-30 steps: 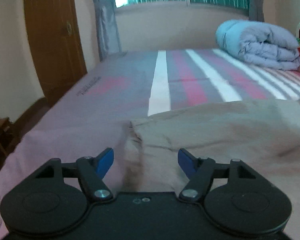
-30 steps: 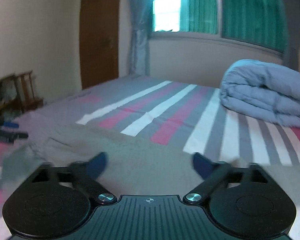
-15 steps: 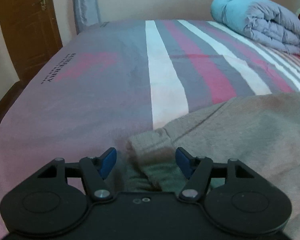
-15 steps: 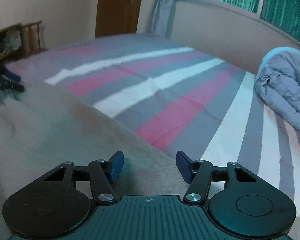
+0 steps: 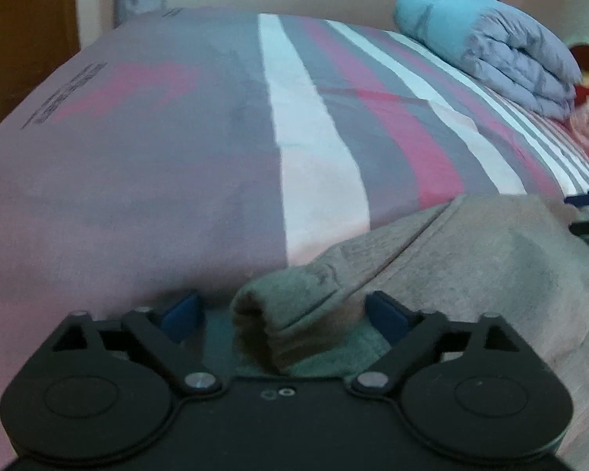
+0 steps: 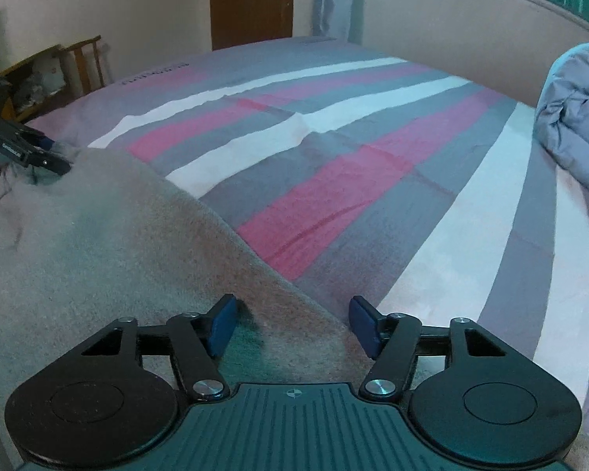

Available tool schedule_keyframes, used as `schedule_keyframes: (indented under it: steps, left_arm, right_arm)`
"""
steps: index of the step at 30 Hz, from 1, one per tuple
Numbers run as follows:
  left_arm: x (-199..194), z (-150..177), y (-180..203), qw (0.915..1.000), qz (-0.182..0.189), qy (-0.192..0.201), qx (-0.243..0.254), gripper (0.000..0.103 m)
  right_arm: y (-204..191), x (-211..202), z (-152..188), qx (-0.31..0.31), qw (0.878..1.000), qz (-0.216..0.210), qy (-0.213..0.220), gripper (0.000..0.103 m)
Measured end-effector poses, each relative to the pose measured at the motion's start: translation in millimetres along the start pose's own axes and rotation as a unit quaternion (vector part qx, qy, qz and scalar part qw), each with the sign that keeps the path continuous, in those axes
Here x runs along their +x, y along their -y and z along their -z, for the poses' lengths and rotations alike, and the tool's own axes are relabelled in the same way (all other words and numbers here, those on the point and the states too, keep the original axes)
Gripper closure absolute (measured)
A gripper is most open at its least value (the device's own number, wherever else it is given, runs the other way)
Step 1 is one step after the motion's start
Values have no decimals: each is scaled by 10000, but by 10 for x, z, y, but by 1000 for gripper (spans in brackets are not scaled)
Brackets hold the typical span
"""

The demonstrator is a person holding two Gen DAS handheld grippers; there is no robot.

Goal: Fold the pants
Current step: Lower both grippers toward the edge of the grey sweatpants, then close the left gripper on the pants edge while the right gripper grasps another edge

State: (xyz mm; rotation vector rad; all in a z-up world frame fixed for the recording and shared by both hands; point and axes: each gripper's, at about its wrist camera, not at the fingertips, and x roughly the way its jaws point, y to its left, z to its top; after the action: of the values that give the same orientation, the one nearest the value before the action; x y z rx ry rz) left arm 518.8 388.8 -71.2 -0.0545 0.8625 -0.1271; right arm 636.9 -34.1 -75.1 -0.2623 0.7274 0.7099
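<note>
Grey-beige pants (image 5: 471,274) lie flat on a striped bed sheet (image 5: 176,176). My left gripper (image 5: 282,312) is open and low on the bed, its blue pads on either side of the pants' thick hemmed corner (image 5: 294,314). My right gripper (image 6: 292,325) is open too, straddling the pants' far edge (image 6: 278,298) where cloth meets sheet. The pants (image 6: 98,255) fill the left of the right wrist view. Each gripper shows in the other's view: the right one (image 5: 587,212) at the far right, the left one (image 6: 23,149) at the far left.
A folded blue-grey duvet (image 5: 491,51) lies at the back right of the bed; it also shows in the right wrist view (image 6: 577,117). A wooden door (image 6: 251,0), a curtain and a wooden chair (image 6: 86,62) stand beyond the bed's left side. The striped sheet (image 6: 373,157) stretches ahead.
Both grippers have dropped down and forward onto the pants. The left now straddles the hemmed corner, the right straddles the far edge. Both stayed open.
</note>
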Motion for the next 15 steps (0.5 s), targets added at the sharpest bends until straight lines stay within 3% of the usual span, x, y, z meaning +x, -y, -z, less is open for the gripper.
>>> schedule_keyframes:
  steps: [1,2,3,5,8,15]
  left_arm:
    - [-46,-21,15,9998,111,164,34,73]
    - [-90,-41,22,9995,119,293,-44,79]
    - [-145,-42,58,9990,31,439,11,81]
    - [-245,-17,142,9977,-69,621,263,88]
    - [-507,28,179,9944,-24,1010,305,90]
    - [-1372,255,375,9800,136,1899,577,91]
  right_arm:
    - [6,19,-2,-46,10000,-13,-50,40]
    - [-4,27,-10,-45,9999,-22,-91,43]
    - [-14,26,-24,-82,9999,-75,-124,65]
    - [-61,-17,-71,-217,9997,41,-143,95]
    - [-197,-251,-109,-463,9985,281,49,98]
    - [-768,-1291,-108,-984,9910,575,706,98]
